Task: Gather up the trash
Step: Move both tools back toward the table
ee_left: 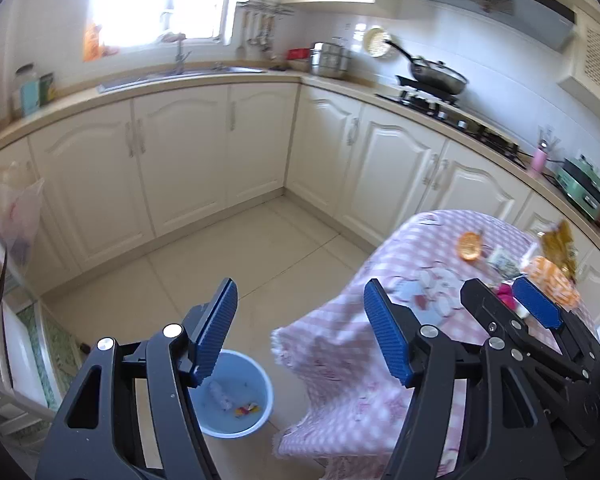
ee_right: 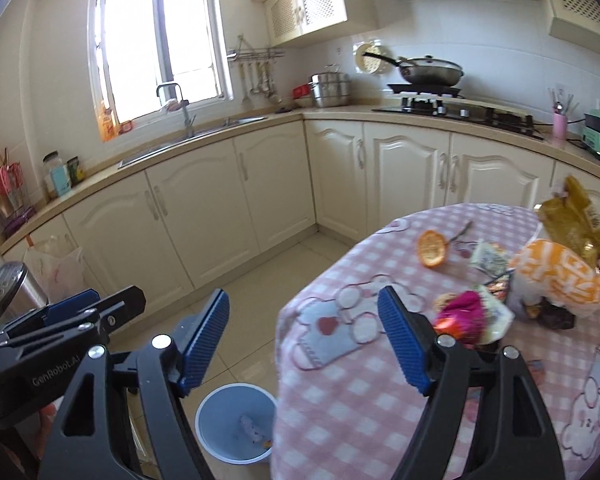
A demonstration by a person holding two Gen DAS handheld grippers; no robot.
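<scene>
Both tools share one build. The left gripper (ee_left: 300, 332) has black angular plastic arms with triangular cut-outs, round silver screws at the pivots, and blue ribbed pads (ee_left: 388, 336) on its fingers. The right gripper (ee_right: 304, 344) matches it; white "GenRobot.AI" lettering marks the left gripper's black body in the right wrist view.

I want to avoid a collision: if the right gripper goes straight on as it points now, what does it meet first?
Probably the edge of the pink checked tablecloth; nothing is between the open right gripper and it, though depth is unclear.

Left gripper (ee_left: 300, 332) held with jaws apart, empty; right gripper (ee_right: 304, 340) likewise, both angled downward.
</scene>
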